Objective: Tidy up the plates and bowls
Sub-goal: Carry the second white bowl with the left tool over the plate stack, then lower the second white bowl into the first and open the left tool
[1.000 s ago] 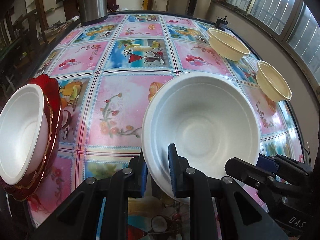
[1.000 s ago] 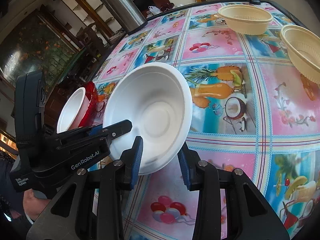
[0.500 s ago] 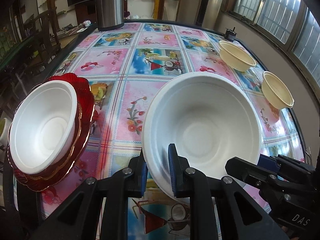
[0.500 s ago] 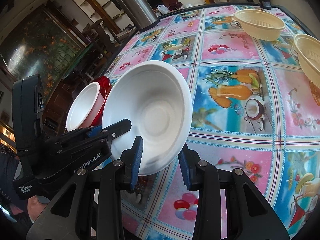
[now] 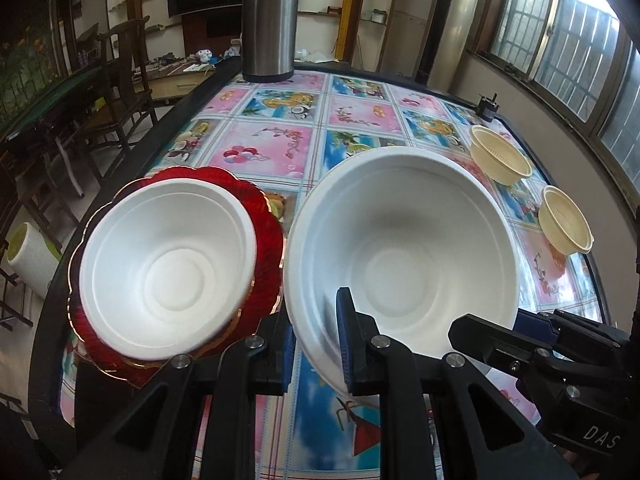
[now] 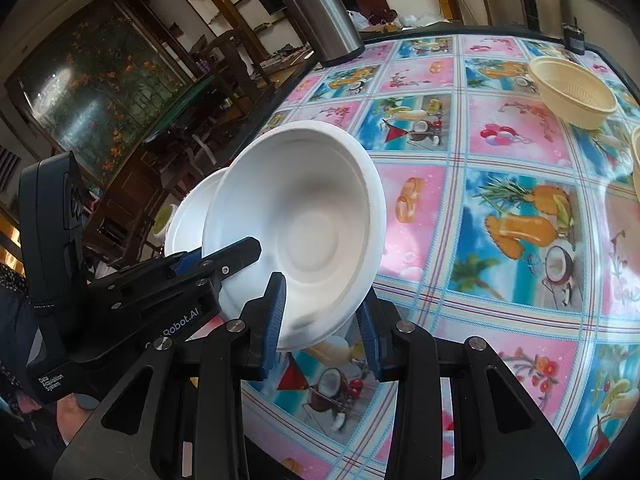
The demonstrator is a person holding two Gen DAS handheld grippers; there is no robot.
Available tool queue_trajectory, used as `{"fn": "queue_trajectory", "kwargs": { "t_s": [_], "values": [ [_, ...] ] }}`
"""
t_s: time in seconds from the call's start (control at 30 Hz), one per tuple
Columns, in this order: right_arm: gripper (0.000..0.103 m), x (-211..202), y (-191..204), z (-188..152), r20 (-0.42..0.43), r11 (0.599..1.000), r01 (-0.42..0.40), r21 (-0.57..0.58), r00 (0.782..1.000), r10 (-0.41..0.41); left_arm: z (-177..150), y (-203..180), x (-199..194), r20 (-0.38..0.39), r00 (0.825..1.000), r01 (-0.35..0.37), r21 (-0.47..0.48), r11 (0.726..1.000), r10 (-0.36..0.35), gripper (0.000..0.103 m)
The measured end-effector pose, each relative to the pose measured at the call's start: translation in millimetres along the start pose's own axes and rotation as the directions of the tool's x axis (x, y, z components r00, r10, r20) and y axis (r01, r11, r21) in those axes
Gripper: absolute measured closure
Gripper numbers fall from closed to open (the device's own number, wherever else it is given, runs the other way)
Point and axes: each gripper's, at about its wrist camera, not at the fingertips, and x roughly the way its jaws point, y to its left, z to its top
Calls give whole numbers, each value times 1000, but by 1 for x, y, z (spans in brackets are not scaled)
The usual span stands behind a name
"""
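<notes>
Both grippers have carried the big white bowl [image 5: 404, 248] toward the surface's left edge, beside the stacked bowl [image 5: 168, 268] on red plates [image 5: 268, 224]. Left gripper [image 5: 314, 344] pinches its rim shut; right gripper [image 6: 322, 320] straddles the rim, partly open (contact unclear). Next: centre over the stack and lower. Only the left view shows the plates.

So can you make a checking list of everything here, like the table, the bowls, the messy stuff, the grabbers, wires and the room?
Surface: table under a fruit-picture cloth.
Job's things: large white bowl held up; second white bowl on red plates; two cream bowls.
Clutter: steel flask, small black device.
Grippers: left gripper shut on the large bowl's rim; right gripper straddles its rim.
Cables: nothing seen.
Surroundings: chairs, windows, paper roll.
</notes>
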Motion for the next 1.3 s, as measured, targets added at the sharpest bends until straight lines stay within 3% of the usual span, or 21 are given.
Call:
{"fn": "queue_trajectory", "kwargs": {
  "t_s": [0.3, 0.57, 0.83, 1.3],
  "values": [
    [67, 31, 55, 30, -44, 995, -62, -81, 997, 58, 9, 61, -20, 36, 998, -40, -111, 993, 44, 85],
    [67, 75, 94, 48, -120, 989, -101, -110, 989, 88, 7, 107, -8, 13, 996, -85, -200, 976, 89, 85],
    [67, 116, 101, 53, -170, 993, -69, -96, 984, 52, 5, 122, 13, -26, 994, -108, -224, 969, 105, 84],
    [67, 118, 102, 61, -107, 994, 20, -110, 994, -31, 2, 131, 23, -42, 992, -125, -217, 968, 119, 83]
  ]
}}
